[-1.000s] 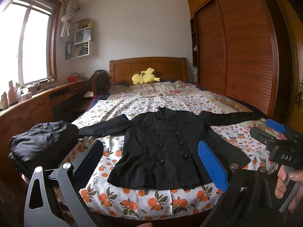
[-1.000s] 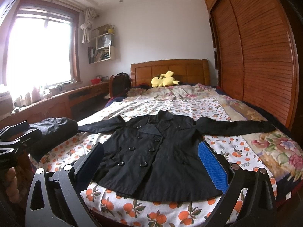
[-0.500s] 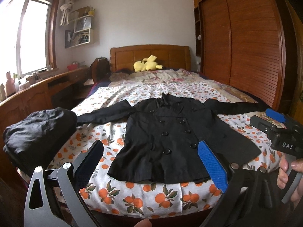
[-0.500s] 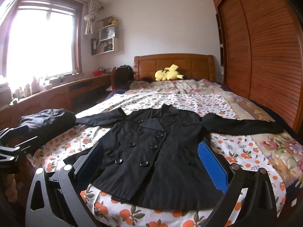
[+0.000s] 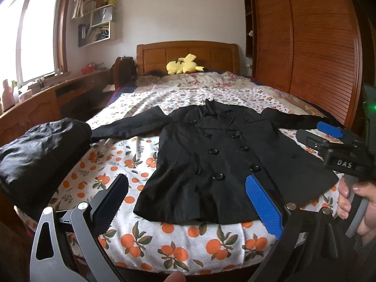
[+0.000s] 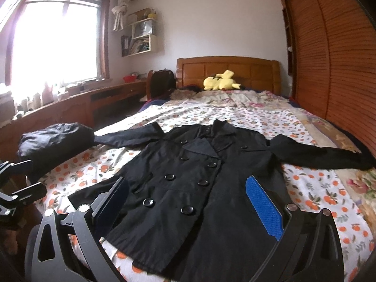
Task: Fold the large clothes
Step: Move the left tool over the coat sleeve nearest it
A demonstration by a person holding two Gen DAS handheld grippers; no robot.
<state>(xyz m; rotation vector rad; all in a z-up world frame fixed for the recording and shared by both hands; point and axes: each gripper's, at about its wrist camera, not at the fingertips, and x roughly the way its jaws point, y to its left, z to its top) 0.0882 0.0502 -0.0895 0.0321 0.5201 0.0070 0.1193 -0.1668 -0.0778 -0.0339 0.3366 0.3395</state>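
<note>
Both claws have dropped nearer the bed than a second ago. The left claw [image 5: 188, 206] and right claw [image 6: 188, 202] hover spread wide and empty above the coat's hem. The black coat [image 6: 199, 181] lies flat on the bed [image 6: 317, 188], buttoned, sleeves out at 9 and 3 o'clock. A dark bundle [image 5: 40, 150] sits at 9.

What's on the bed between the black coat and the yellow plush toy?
Only bedding: the orange-print sheet and rumpled floral quilt between the black coat and yellow plush toy, clearest in the right wrist view.
</note>
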